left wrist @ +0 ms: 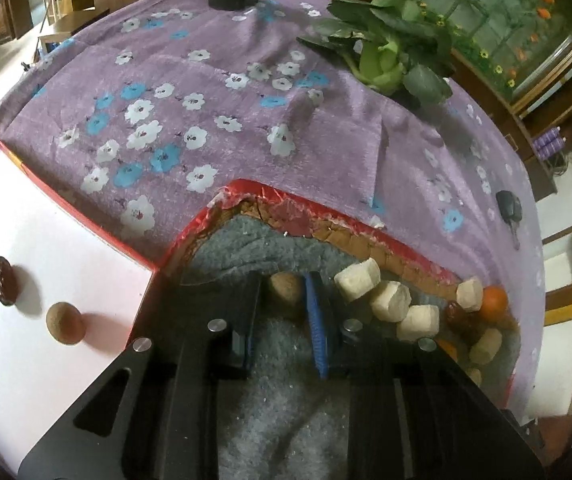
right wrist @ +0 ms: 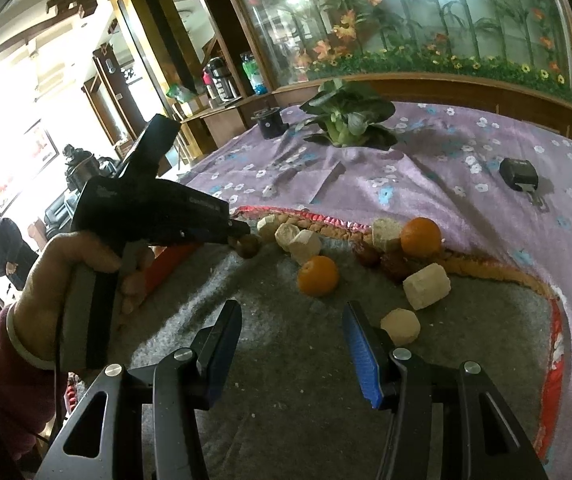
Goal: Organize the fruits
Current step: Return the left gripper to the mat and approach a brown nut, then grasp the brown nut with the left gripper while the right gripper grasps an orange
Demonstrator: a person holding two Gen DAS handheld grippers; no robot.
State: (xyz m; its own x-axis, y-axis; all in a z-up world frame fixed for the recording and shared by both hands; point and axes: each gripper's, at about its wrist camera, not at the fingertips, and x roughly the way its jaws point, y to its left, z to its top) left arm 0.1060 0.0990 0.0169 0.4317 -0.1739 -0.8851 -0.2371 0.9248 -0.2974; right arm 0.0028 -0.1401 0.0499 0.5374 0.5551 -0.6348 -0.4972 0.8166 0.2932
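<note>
1. The white lid (left wrist: 45, 240), carrying a brown round fruit (left wrist: 65, 323) and a dark wrinkled fruit (left wrist: 4, 281), is shown only in the left wrist view.
2. The left gripper (left wrist: 283, 300), held level by the left hand (right wrist: 69, 272), is seen with its fingers (left wrist: 318, 328) clamped on a small brown fruit (left wrist: 284, 289) over the grey felt tray (left wrist: 245, 248).
3. The right gripper (right wrist: 292, 340) is held spread wide and holds nothing; two oranges (right wrist: 318, 275) and pale cubes (right wrist: 426, 286) lie beyond it.
4. The tray's near part is cut off.

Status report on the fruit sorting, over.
Left gripper closing around a small brown round fruit in the red tray. Right gripper open, empty above the grey liner. Pale chunks crowd just right of the pick.
</note>
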